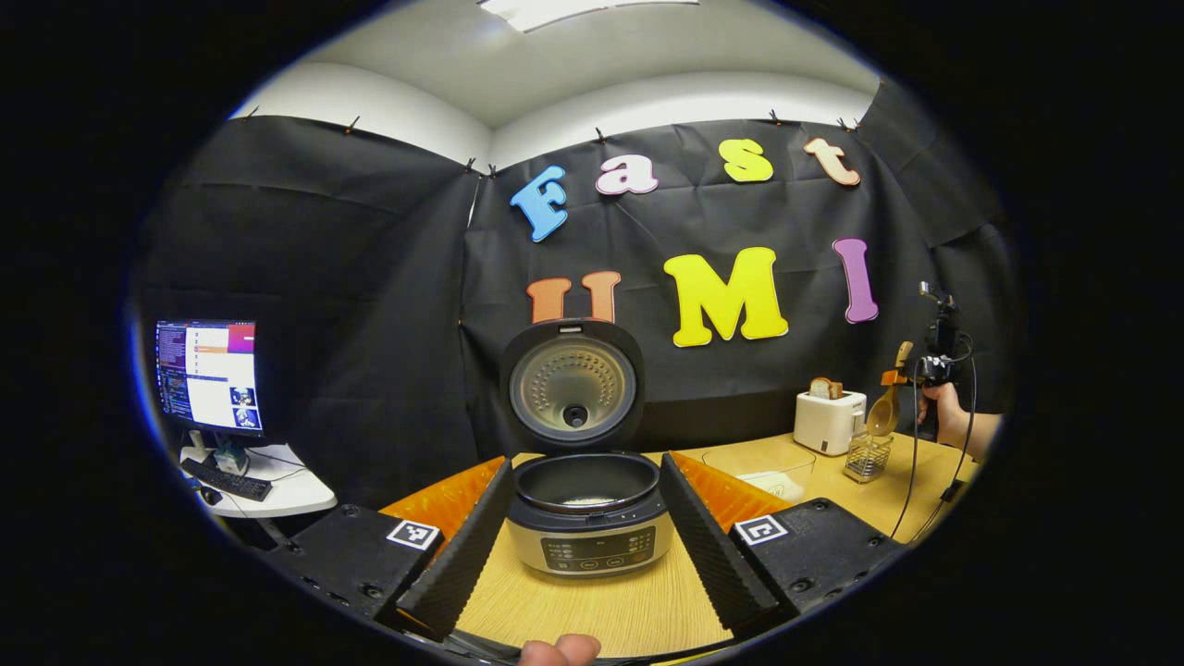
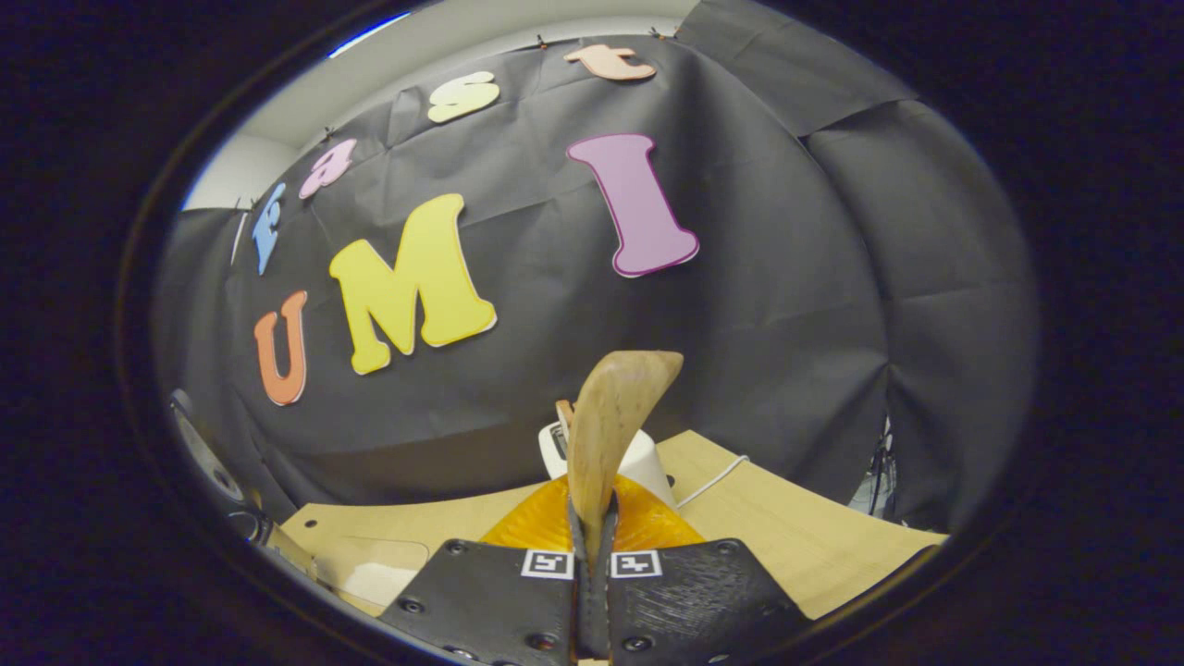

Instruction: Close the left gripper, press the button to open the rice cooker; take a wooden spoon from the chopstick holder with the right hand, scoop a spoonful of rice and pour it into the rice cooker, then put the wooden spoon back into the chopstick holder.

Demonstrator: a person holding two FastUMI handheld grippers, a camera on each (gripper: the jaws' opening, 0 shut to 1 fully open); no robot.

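We see the rice cooker [image 1: 588,504] standing with its lid [image 1: 573,384] up and some rice in the pot, between the spread fingers of our left gripper [image 1: 586,564]. Our right gripper [image 2: 592,564] is clamped on the wooden spoon [image 2: 606,435], which in the left gripper view hangs bowl-down just over the chopstick holder [image 1: 868,458] at three o'clock. Whether the spoon is leaving or returning we cannot tell; either way we keep it upright and move it straight along the holder's axis so it clears the rim.
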